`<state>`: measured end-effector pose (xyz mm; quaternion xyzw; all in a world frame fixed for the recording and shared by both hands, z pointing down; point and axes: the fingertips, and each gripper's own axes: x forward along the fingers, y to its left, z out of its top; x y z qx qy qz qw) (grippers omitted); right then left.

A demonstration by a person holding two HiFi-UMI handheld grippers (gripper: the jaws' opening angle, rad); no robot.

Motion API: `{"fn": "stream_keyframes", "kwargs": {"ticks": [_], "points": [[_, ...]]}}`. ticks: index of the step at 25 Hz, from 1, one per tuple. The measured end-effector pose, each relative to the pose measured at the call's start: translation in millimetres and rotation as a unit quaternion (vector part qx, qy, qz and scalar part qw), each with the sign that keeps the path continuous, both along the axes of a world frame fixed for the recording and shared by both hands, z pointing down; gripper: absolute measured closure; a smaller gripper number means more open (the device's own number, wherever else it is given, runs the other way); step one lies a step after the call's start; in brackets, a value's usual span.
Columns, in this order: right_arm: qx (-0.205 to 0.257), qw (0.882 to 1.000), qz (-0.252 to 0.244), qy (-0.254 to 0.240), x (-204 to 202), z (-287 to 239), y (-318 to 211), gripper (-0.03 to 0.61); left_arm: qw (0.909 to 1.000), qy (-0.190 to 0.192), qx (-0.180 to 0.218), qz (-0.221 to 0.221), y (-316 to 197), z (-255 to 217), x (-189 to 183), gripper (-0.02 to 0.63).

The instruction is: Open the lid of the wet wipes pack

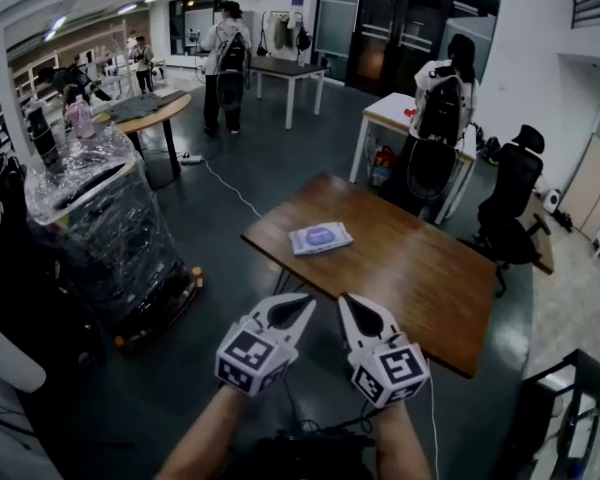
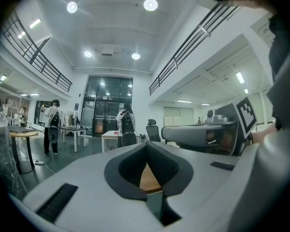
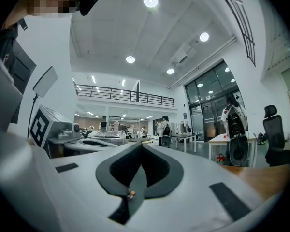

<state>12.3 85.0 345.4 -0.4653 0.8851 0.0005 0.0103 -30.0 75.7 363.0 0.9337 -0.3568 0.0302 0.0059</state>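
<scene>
I hold both forearms straight out in front of me, close together, one gripper in each hand. My left gripper (image 1: 300,306) and my right gripper (image 1: 348,308) point level towards the brown wooden counter (image 1: 420,278). Their tips lean slightly towards each other by its near edge. Each gripper's jaws are pressed together at the tips, with nothing between them.

There are two grippers and one flat white wet wipes pack with a purple label (image 1: 320,237). It lies on the far left part of the counter, well apart from both grippers. It is too small for me to tell how its lid sits. I count three people standing in the hall behind:

- one in a white top with a backpack (image 1: 226,63)
- one further back (image 1: 140,61)
- one with a backpack at a white table (image 1: 444,103)

One black office chair (image 1: 513,200) stands to the right of the counter. One film-wrapped load (image 1: 95,213) stands to its left.

Only the head view shows the wet wipes pack. Neither gripper view has it.

The left gripper view shows my left gripper (image 2: 147,148) closed. A sliver of the counter's wood shows through the hollow behind its tips, and my right gripper sits alongside at the right edge.

The right gripper view shows my right gripper (image 3: 139,147) closed. My left gripper sits at its left side, and a strip of the counter (image 3: 263,175) shows at lower right.
</scene>
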Motion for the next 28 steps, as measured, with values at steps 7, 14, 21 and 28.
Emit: {"fn": "stream_keyframes", "kwargs": {"ticks": [7,14,21,28], "points": [[-0.005,1.000,0.014,0.006,-10,4,-32,0.568,0.9999,0.000,-0.012,0.006,-34,8,-7,0.615],[0.000,1.000,-0.009,-0.004,5,13,-103,0.568,0.9994,-0.008,-0.025,-0.023,-103,27,0,0.615],[-0.019,0.999,-0.043,0.011,33,32,-171,0.568,0.9963,-0.021,-0.050,-0.067,-168,45,22,0.615],[-0.051,0.997,-0.059,0.022,44,58,-223,0.568,0.9923,-0.048,-0.075,-0.086,-222,70,30,0.615]]}}
